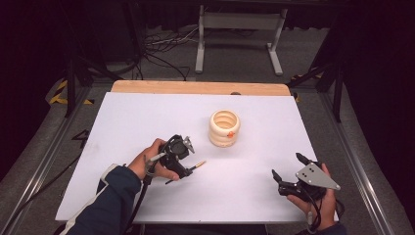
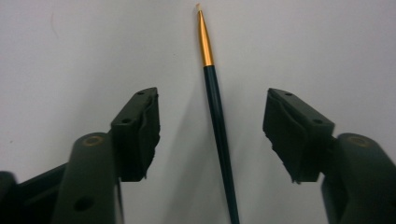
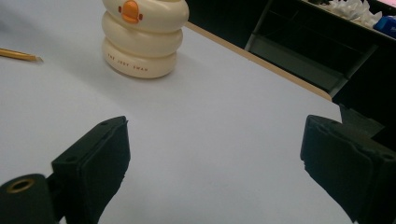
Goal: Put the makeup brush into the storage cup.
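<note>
White table top (image 1: 147, 117), wooden strip along far edge (image 1: 200, 87). Cream ringed holder (image 1: 224, 128) upright near centre, orange duck bill on front; in right gripper view, same holder (image 3: 142, 39) cropped at top edge, small lettering on lowest ring too fine to read with certainty.

Left gripper (image 1: 179, 157) held in left hand (image 1: 147, 164), low over table left of centre. In left gripper view, jaws spread wide, released, nothing clasped; left gripper (image 2: 211, 128) straddling a thin paintbrush (image 2: 215, 112) lying flat on table, apart from both pads. Dark green handle, gold ferrule, pale tip pointing away; rear of handle cut off by bottom edge. In high view, paintbrush (image 1: 197, 165) mostly hidden beneath gripper body, gold end projecting toward right, well short of holder.

Right gripper (image 1: 289, 171) held in right hand (image 1: 320, 198) near front right corner of table, grey three-cornered plate on top. In right gripper view, right gripper (image 3: 212, 161) with jaws released and wide apart, bare table between pads; right pad partly cropped by frame edge. Gold paintbrush end (image 3: 18, 55) entering at left edge, remainder cut off.

Background beyond table dark: cables and a metal frame on floor, detail hard to make out.
</note>
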